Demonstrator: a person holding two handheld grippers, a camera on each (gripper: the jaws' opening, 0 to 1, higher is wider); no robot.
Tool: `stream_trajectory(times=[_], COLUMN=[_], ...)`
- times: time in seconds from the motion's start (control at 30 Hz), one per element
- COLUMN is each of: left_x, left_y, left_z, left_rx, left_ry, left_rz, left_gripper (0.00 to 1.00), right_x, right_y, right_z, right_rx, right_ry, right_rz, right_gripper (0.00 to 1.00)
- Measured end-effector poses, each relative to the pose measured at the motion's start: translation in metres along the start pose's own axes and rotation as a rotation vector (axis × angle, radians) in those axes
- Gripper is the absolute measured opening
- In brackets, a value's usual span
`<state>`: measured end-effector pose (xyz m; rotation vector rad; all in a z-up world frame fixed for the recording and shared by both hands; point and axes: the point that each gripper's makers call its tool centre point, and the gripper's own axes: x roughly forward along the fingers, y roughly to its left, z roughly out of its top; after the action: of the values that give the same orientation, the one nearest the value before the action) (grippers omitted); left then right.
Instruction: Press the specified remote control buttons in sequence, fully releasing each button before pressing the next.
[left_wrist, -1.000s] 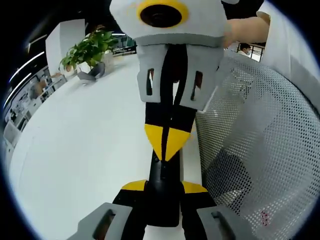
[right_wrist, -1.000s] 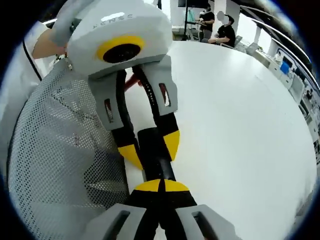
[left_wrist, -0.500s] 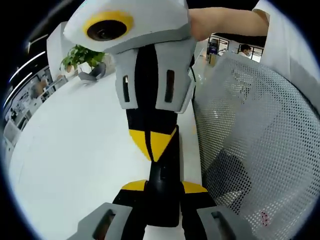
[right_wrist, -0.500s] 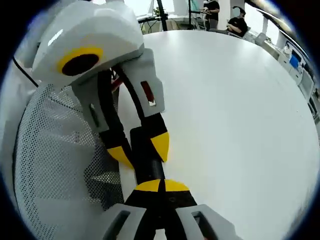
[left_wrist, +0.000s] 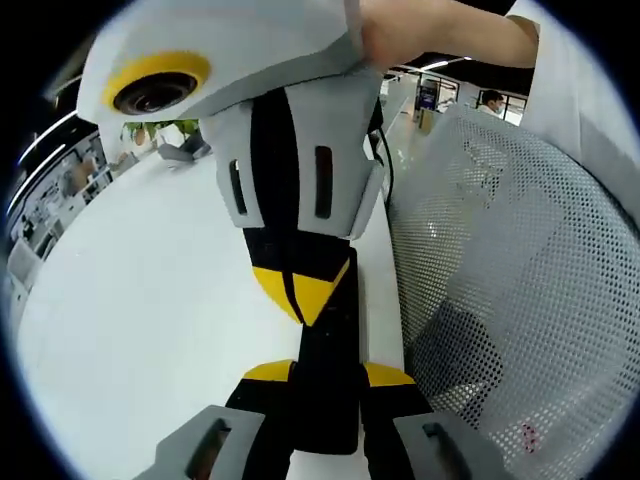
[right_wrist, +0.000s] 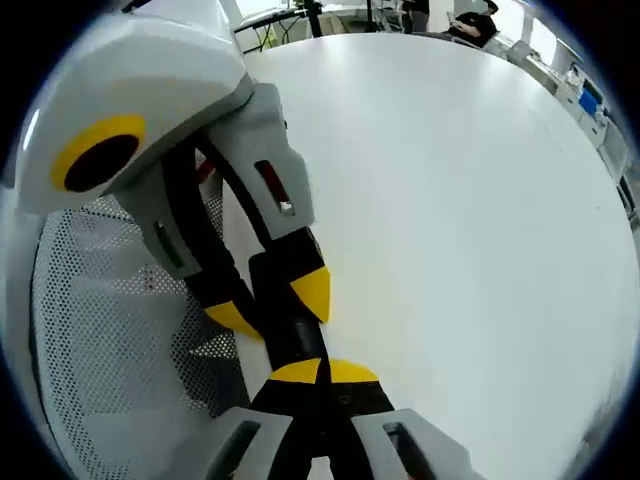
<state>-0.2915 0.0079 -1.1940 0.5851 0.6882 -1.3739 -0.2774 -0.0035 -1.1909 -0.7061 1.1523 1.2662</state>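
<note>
A black remote control (left_wrist: 331, 335) is clamped between the yellow-tipped jaws of my left gripper (left_wrist: 325, 376), just above the white table. My right gripper (left_wrist: 300, 288) comes down from the top of the left gripper view, shut, with its yellow tip resting on the remote's upper face. In the right gripper view my right gripper (right_wrist: 320, 372) is shut at the bottom, its tip against the remote (right_wrist: 296, 335). The left gripper (right_wrist: 275, 305) reaches in from the upper left, shut on the remote. The buttons are hidden.
The white table (left_wrist: 150, 290) spreads wide to one side. A grey mesh chair back (left_wrist: 520, 270) stands close on the other side. A potted plant (left_wrist: 165, 128) sits at the far edge. A person's hand (left_wrist: 420, 30) holds the right gripper. People sit far off (right_wrist: 470, 25).
The right gripper's body has swung left and closer in the left gripper view, its tip staying on the remote. The left gripper and remote hold still.
</note>
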Motion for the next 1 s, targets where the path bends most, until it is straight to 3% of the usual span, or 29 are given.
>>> stream_trajectory(times=[0.07,0.3,0.4,0.57,0.63,0.67,1.0], left_x=[0.0,0.0,0.0,0.0,0.0,0.0,-0.001], left_y=[0.0,0.0,0.0,0.0,0.0,0.0,0.0], left_z=[0.0,0.0,0.0,0.001,0.001,0.001,0.001], left_rx=[0.001,0.003,0.003,-0.003,-0.003,-0.004,0.002], left_ry=[0.0,0.0,0.001,-0.007,-0.007,-0.005,0.0], left_rz=[0.0,-0.003,-0.002,0.002,0.003,0.002,-0.004], left_gripper=[0.24,0.24,0.24,0.24,0.24,0.24,0.24], right_x=[0.0,-0.005,-0.01,-0.008,-0.004,-0.002,0.001], right_y=[0.0,0.001,0.015,0.022,0.02,0.018,0.023], right_z=[0.0,0.001,0.008,0.011,0.01,0.005,0.008], right_rx=[0.018,0.076,0.151,0.071,0.027,-0.021,-0.212], right_ry=[-0.03,-0.255,-0.314,-0.285,-0.252,-0.203,-0.102], right_rz=[-0.006,-0.032,0.052,0.038,0.013,-0.018,-0.119], right_gripper=[0.0,0.0,0.0,0.0,0.0,0.0,0.0])
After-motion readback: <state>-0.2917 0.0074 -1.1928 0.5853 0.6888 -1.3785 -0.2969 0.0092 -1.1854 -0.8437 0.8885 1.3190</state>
